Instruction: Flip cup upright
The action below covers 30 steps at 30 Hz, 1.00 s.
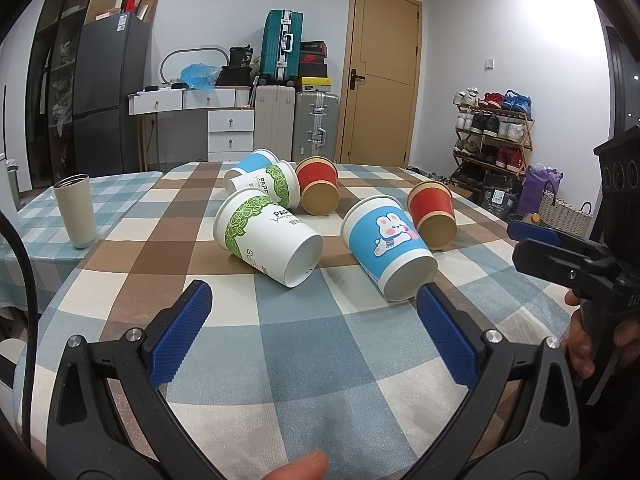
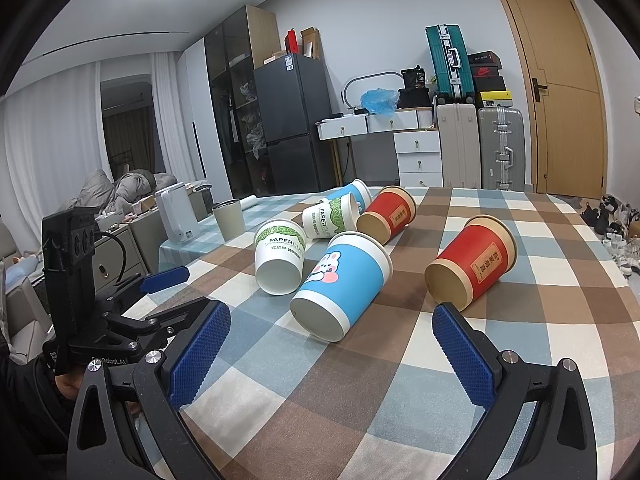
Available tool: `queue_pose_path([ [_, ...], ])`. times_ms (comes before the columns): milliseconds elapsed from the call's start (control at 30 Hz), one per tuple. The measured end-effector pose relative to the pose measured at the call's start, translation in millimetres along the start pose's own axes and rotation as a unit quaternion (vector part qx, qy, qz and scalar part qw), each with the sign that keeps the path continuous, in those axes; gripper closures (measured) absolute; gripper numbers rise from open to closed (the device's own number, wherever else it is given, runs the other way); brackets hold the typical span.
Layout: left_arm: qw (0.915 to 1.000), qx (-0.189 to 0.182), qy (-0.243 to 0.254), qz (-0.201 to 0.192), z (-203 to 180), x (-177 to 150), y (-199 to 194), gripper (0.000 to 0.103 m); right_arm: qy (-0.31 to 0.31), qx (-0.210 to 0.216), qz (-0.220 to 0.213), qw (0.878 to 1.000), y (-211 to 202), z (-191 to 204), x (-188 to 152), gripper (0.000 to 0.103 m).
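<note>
Several paper cups lie on their sides on the checked tablecloth. Nearest are a blue rabbit cup (image 1: 386,246) (image 2: 342,284), a white cup with green leaves (image 1: 266,234) (image 2: 280,256) and a red cup (image 1: 432,216) (image 2: 472,260). Behind lie another green-leaf cup (image 1: 266,186) (image 2: 330,216), another blue cup (image 1: 254,162) (image 2: 356,194) and another red cup (image 1: 318,190) (image 2: 388,214). My left gripper (image 1: 314,292) is open and empty, just short of the near cups; it also shows in the right wrist view (image 2: 176,292). My right gripper (image 2: 330,312) is open and empty before the blue cup; it also shows in the left wrist view (image 1: 520,240).
A grey metal tumbler (image 1: 76,210) (image 2: 229,219) stands upright at the table's far left. A white kettle (image 2: 176,212) stands beyond it. Suitcases, drawers, a fridge and a shoe rack (image 1: 494,132) line the room behind the table.
</note>
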<state>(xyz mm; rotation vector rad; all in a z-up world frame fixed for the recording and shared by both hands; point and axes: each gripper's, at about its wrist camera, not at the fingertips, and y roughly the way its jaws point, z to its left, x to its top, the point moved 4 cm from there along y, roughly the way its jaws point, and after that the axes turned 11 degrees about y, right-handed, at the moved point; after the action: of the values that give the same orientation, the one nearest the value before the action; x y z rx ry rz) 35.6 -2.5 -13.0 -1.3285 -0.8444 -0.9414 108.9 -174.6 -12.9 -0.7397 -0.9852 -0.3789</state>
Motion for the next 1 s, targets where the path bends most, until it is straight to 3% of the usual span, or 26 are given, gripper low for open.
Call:
queue_pose_path([
  [1000,1.0000,0.002,0.001,0.003,3.6,0.2,1.3,0.001,0.008,-0.005,-0.003,1.000,-3.6,-5.2,1.6,0.000],
])
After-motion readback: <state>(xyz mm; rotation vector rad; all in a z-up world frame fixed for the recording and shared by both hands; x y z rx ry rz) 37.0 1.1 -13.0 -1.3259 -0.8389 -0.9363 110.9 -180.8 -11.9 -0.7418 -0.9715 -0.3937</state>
